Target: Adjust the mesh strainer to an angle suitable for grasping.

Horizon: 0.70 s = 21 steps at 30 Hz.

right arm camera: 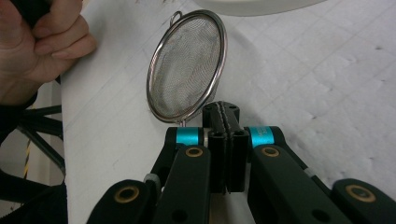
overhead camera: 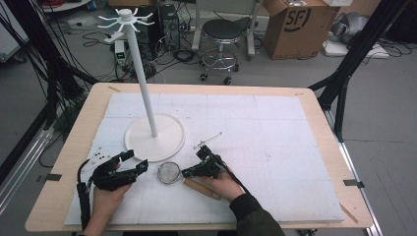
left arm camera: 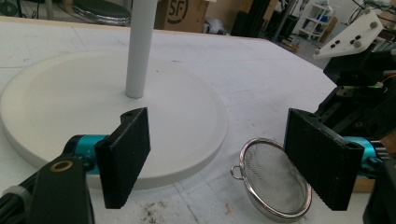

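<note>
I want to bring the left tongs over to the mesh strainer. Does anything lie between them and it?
No. In the left gripper view, only bare white mat lies between the open left tongs and the mesh strainer.

The one marking that can be read is "SF", printed in dark letters inside a ring on the side of a brown cardboard box (overhead camera: pixel 294 27) that stands on the floor beyond the far edge of the worktop. The left gripper view shows the same box (left arm camera: pixel 182 13) and mark behind the white pole.
</note>
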{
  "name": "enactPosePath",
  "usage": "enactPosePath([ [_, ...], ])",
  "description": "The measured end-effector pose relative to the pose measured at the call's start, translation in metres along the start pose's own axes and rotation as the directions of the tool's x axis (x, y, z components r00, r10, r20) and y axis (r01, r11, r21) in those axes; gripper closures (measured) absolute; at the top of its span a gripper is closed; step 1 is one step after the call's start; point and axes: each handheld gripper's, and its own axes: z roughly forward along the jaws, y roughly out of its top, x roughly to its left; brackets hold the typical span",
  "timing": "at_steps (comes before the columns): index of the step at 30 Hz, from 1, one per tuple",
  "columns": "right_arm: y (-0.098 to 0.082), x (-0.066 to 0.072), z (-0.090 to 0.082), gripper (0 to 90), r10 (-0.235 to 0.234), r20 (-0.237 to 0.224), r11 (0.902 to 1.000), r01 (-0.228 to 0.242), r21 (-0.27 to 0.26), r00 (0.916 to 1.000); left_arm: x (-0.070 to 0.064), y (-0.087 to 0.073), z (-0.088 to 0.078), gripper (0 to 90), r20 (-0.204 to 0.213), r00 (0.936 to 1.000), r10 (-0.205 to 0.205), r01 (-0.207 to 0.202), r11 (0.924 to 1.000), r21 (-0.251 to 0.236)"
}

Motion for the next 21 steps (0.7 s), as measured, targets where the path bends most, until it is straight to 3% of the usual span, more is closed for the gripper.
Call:
enactPosePath([
  [10, 0.001, 0.003, 0.002, 90.0, -0.029, -0.006, 0.9995, 0.029, 0.015, 0.9996, 0.000, 0.000, 0.000, 23.6, 0.000, 1.0000, 0.000, 0.000, 1.0000, 0.002],
  [12, 0.001, 0.005, -0.005, 90.0, -0.022, 0.036, 0.9997, 0.022, -0.009, 0.9991, 0.000, 0.000, 0.000, 23.6, -0.001, 1.0000, 0.001, -0.001, 1.0000, 0.003],
  [13, 0.001, 0.005, -0.005, 90.0, -0.022, 0.036, 0.9997, 0.022, -0.009, 0.9991, 0.001, 0.000, -0.001, 23.6, -0.001, 1.0000, 0.002, -0.002, 1.0000, 0.003],
  [15, -0.002, 0.006, -0.019, 90.0, -0.008, 0.059, 0.9984, 0.011, -0.056, 0.9982, 0.001, -0.001, -0.001, 23.6, -0.002, 1.0000, 0.002, -0.002, 1.0000, 0.004],
  [21, -0.016, 0.009, -0.039, 90.0, 0.011, 0.020, 0.9951, -0.009, -0.098, 0.9997, 0.000, -0.001, -0.003, 23.6, -0.001, 1.0000, -0.001, 0.001, 1.0000, 0.004],
])
